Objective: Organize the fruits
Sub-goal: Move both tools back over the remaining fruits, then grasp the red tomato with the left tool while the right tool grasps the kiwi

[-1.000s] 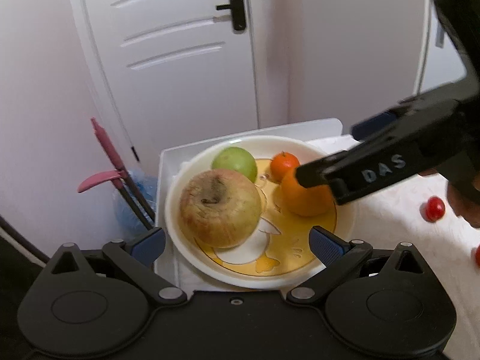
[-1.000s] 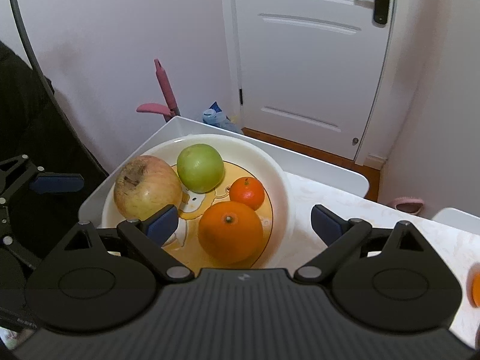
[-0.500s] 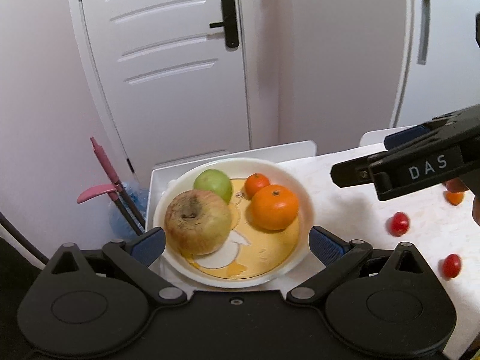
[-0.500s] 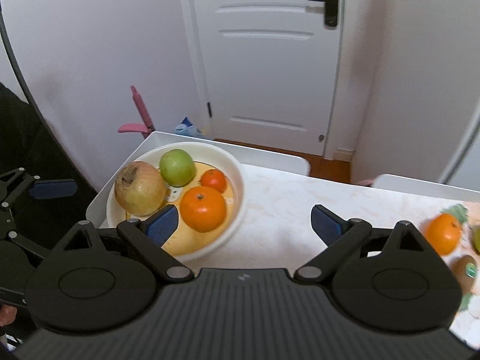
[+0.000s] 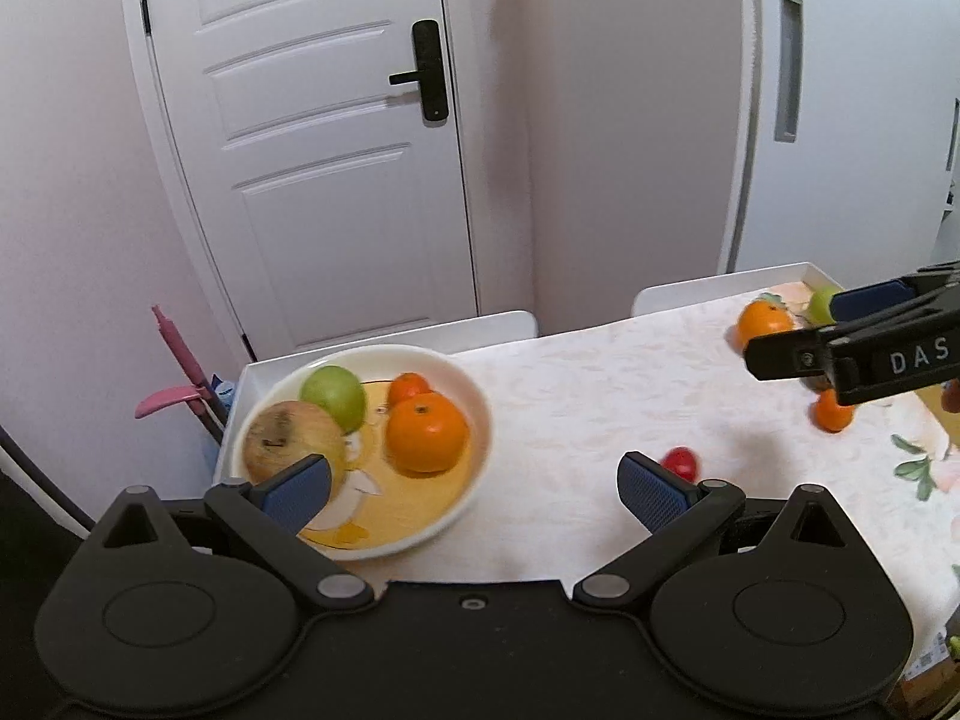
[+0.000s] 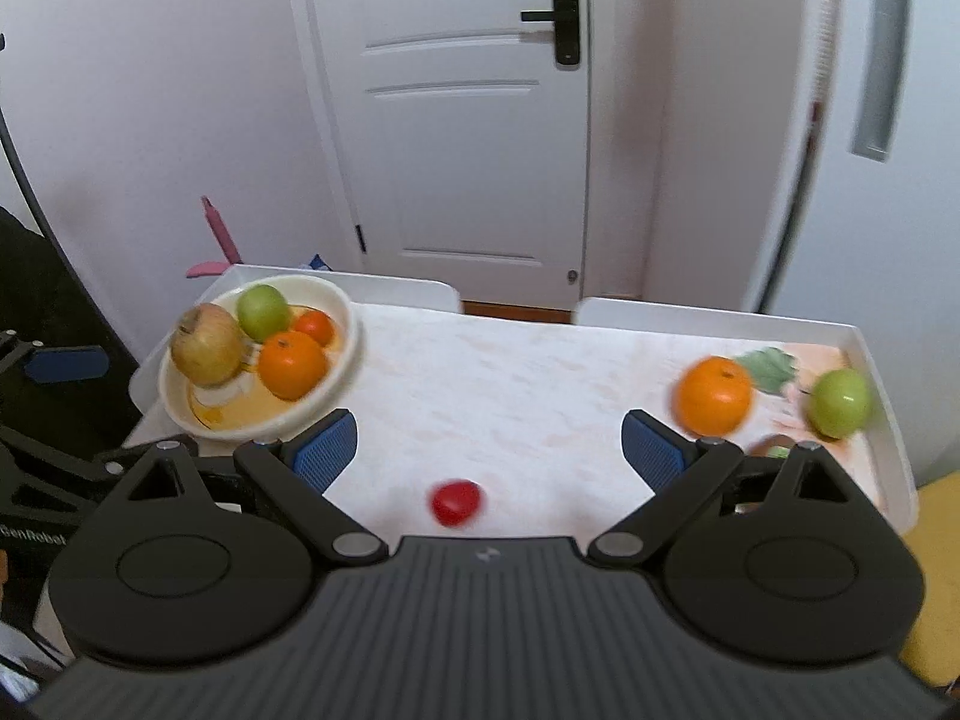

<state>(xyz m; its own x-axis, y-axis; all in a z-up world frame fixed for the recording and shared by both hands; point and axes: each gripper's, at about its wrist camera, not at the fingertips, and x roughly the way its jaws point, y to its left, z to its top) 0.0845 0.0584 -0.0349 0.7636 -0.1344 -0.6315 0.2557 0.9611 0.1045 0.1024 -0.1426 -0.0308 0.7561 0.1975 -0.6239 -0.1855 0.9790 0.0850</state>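
We see our left tool [image 5: 474, 483] and right tool [image 6: 489, 441] both spread wide with nothing between their blue pads, held above the bench [image 6: 510, 384]. The bowl [image 5: 474, 396] at the bench's left end holds a brownish apple [image 5: 288, 438], a green apple [image 5: 333, 396], a large orange [image 5: 426, 432] and a small orange [image 5: 408, 387]. A red tomato [image 6: 456, 501] lies loose mid-bench, while another orange [image 6: 714, 394] and a second green apple [image 6: 839, 402] sit near the right end
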